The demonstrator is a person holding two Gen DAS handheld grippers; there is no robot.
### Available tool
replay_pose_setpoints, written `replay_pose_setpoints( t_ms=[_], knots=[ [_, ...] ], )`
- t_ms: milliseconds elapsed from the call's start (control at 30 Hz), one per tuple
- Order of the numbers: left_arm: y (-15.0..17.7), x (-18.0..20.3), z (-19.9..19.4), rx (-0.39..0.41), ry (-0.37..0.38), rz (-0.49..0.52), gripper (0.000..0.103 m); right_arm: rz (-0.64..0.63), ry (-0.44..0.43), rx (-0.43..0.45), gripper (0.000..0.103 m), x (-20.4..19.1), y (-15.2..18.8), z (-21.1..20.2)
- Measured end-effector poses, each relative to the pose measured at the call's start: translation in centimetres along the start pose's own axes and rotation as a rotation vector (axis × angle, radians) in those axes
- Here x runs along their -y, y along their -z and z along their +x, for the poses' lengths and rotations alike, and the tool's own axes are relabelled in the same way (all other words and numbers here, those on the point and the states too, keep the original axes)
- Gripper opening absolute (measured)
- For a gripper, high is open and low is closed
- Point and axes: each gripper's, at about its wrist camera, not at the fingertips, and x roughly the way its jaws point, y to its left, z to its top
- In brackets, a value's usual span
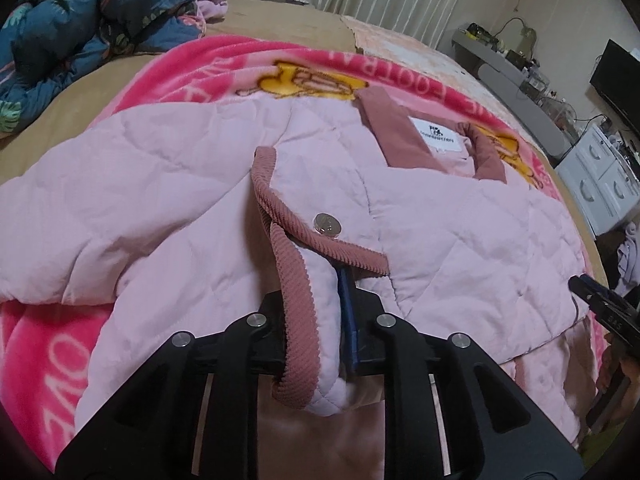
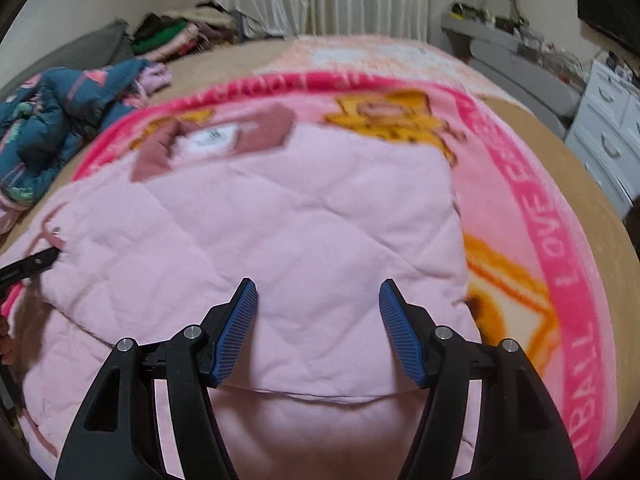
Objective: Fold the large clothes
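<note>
A pale pink quilted jacket with dusty-rose corduroy trim lies spread on a pink blanket on the bed. Its collar and white label point away from me. My left gripper is shut on the jacket's trimmed edge, near a metal snap button. My right gripper is open and empty, hovering over the jacket's folded right part. The left gripper's tip shows at the left edge of the right wrist view; the right gripper shows at the right edge of the left wrist view.
A crumpled dark blue floral quilt lies at the bed's far left, with a pile of clothes behind it. White drawers and a grey shelf stand to the right of the bed. Curtains hang at the back.
</note>
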Motion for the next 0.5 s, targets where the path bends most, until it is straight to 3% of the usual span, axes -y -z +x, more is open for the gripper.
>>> replay_pose_setpoints(
  t_ms=[400,500],
  knots=[
    [0.5,0.2,0.5,-0.028,-0.014,0.023,0.023,0.085,-0.007,-0.038,0.062,1.7,0.6,1.1],
    [0.4,0.3,0.2,-0.033,-0.016,0.022,0.023,0.093,-0.015,-0.036,0.066,1.6,0.4,0.3]
  ],
)
